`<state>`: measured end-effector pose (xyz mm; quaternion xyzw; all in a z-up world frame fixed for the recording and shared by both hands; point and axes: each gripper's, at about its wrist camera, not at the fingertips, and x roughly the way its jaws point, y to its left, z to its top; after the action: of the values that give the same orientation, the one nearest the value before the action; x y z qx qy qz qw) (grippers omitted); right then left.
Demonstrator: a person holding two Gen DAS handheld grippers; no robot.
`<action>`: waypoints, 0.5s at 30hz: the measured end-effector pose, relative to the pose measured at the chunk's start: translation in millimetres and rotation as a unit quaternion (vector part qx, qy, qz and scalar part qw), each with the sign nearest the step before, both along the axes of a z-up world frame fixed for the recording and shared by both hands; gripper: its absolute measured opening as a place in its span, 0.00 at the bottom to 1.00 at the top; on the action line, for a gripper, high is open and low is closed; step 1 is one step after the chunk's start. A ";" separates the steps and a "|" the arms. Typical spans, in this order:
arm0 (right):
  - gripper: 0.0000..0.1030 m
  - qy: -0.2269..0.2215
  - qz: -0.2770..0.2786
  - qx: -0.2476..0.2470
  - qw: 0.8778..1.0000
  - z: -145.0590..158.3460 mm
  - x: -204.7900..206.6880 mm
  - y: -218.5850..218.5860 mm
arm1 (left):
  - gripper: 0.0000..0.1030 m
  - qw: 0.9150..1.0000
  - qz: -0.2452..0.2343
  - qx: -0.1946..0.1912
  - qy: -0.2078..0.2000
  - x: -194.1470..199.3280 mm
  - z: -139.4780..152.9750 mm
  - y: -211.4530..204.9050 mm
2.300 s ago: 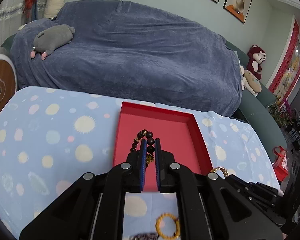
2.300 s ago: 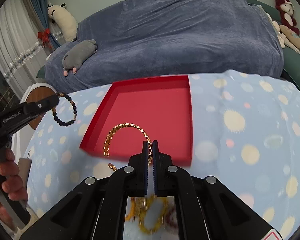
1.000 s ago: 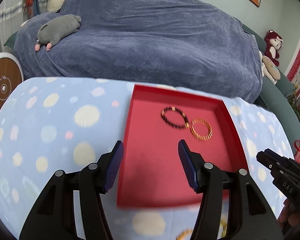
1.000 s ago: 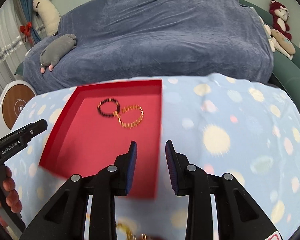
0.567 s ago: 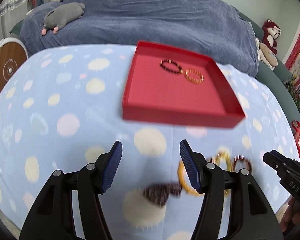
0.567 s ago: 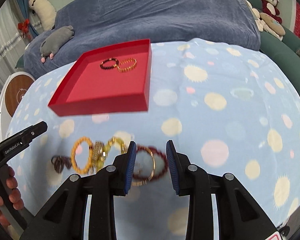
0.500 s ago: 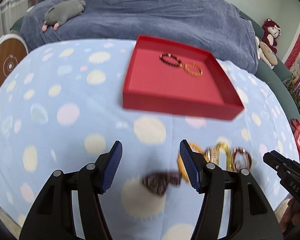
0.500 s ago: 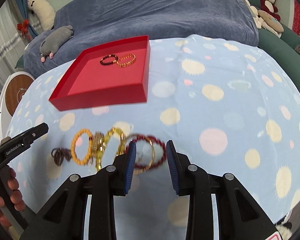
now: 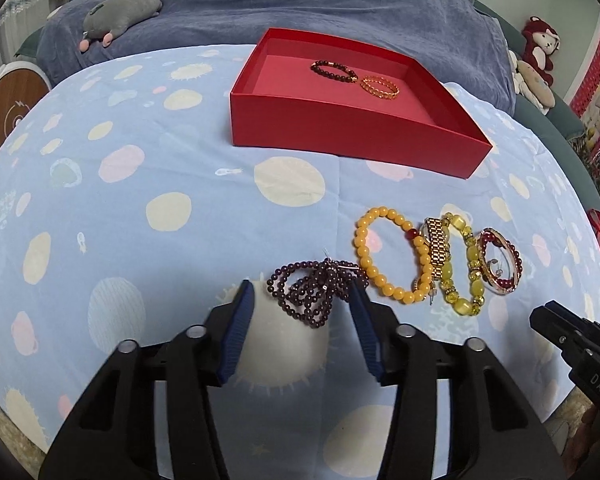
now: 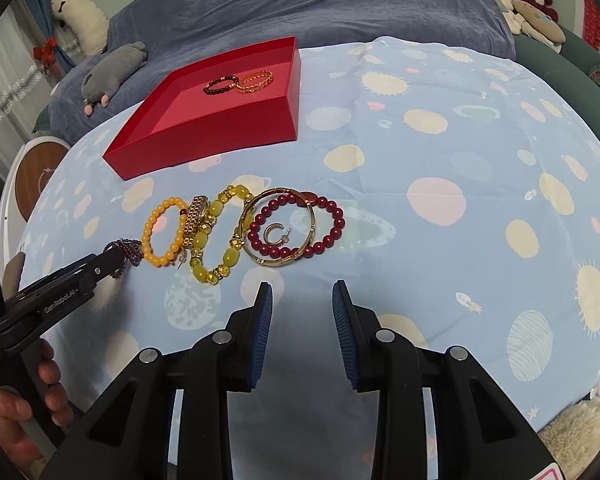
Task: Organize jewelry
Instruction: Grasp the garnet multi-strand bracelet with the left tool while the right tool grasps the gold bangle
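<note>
I had the left gripper (image 9: 302, 292) straddling the purple bead strand (image 9: 314, 288) on the spotted tablecloth (image 9: 140, 184), its jaws just narrowed but not yet pressing the beads. My right gripper (image 10: 302, 294) hung with its jaws apart and empty just short of the gold bangle (image 10: 279, 227) and dark red bead bracelet (image 10: 332, 220). The red tray (image 9: 340, 128) behind held a dark bead bracelet (image 9: 334, 71) touching a gold chain bracelet (image 9: 380, 87).
</note>
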<state>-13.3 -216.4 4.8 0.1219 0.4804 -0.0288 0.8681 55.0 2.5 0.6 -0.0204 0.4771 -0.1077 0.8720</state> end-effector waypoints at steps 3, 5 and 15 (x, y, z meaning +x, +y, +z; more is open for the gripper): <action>0.30 0.003 -0.001 0.003 1.000 -3.3 1.1 -0.9 | 0.28 1.000 0.000 -0.007 0.005 2.4 -3.3 -1.1; 0.30 0.002 -0.004 0.005 1.000 -4.5 2.2 -2.5 | 0.19 1.000 -0.002 -0.009 0.002 1.3 -3.7 -2.3; 0.30 -0.013 -0.009 0.008 1.000 -3.9 15.5 -4.6 | 0.08 1.000 0.006 -0.025 -0.002 -6.2 -0.1 4.7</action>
<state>2.1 -221.0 0.9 0.1339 0.4681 -0.0314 0.8729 48.8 7.2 0.5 -0.0445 0.4727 -0.1146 0.8726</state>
